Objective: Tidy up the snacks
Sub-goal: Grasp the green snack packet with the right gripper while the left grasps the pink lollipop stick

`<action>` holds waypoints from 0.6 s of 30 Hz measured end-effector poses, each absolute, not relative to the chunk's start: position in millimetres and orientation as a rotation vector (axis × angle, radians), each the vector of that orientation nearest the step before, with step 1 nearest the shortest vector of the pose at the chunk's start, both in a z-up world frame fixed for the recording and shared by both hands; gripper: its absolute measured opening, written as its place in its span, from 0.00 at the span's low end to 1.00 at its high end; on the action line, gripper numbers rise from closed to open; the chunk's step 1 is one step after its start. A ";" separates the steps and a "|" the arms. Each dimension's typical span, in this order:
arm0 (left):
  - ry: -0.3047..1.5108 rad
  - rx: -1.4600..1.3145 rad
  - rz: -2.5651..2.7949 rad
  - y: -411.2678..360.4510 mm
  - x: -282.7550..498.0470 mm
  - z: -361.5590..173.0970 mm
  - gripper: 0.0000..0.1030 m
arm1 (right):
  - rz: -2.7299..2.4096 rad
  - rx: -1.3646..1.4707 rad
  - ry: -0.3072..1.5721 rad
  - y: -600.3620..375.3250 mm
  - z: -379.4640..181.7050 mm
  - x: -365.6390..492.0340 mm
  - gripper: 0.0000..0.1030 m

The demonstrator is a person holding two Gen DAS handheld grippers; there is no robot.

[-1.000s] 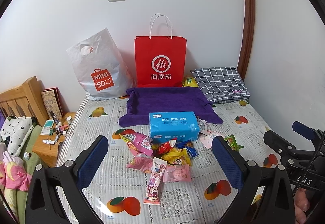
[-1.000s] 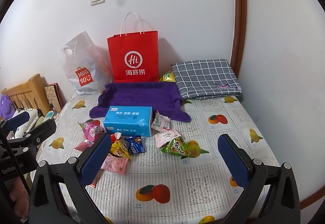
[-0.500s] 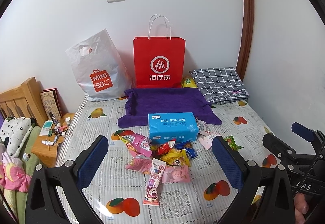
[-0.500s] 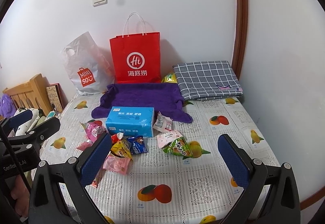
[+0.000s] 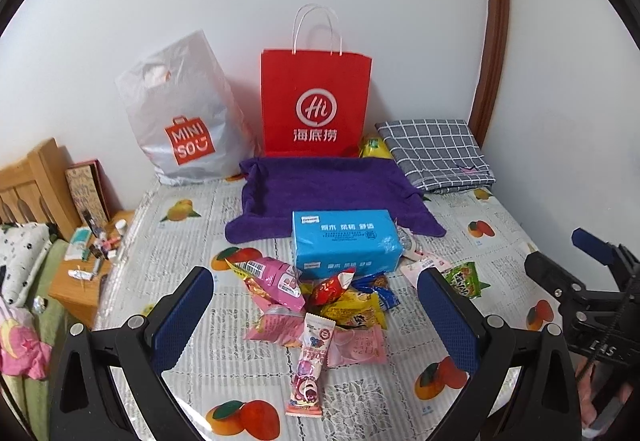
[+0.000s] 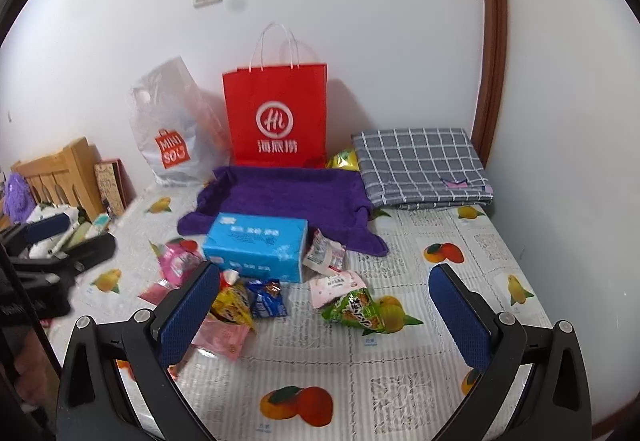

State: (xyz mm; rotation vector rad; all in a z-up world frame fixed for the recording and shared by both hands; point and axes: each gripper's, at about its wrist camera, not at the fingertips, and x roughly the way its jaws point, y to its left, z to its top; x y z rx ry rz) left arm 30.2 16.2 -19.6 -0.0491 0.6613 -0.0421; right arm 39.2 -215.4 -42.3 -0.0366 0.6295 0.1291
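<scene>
**Blue-padded fingers spread wide above a scatter of snacks**

Blue mesh pads line the left gripper, whose fingers stand wide apart with nothing between them. In the left wrist view it hovers over a fruit-print tablecloth and the snack pile lying on it: a pink packet, a red wrapper, a yellow packet and a long pink bar whose far end rests on the heap. Just behind the pile sits a blue tissue pack, its rear edge on a purple towel. Against the wall stand a red paper bag and a white Miniso bag; a grey checked cloth lies folded to the right. The right gripper shows at the right edge — its fingers also spread.

From the right wrist view the right gripper is likewise empty, fingers far apart. Between them on the cloth lie a green packet and a pale pink packet just behind it, with a dark blue packet and the yellow one nearer the left finger. The tissue pack is behind these, touching the towel. The left gripper juts in at the left edge, over the worktop's side
</scene>
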 end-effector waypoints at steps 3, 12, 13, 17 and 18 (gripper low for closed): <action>0.676 -0.048 -0.039 21.8 39.1 -36.5 0.99 | 0.123 -0.048 0.661 -221.5 -64.2 54.3 1.00; 0.773 -0.087 -0.030 42.3 73.9 -80.2 0.99 | 0.118 0.034 0.806 -250.0 -140.2 101.0 0.92; 0.781 -0.087 -0.027 43.4 76.8 -83.1 0.99 | 0.119 0.041 0.821 -252.2 -148.5 106.0 0.91; 0.802 -0.090 -0.030 47.5 87.1 -94.9 0.99 | 0.108 0.042 0.854 -256.5 -171.0 120.4 0.88; 0.805 -0.090 -0.028 48.4 88.7 -96.5 0.99 | 0.110 0.042 0.861 -257.2 -175.8 124.1 0.87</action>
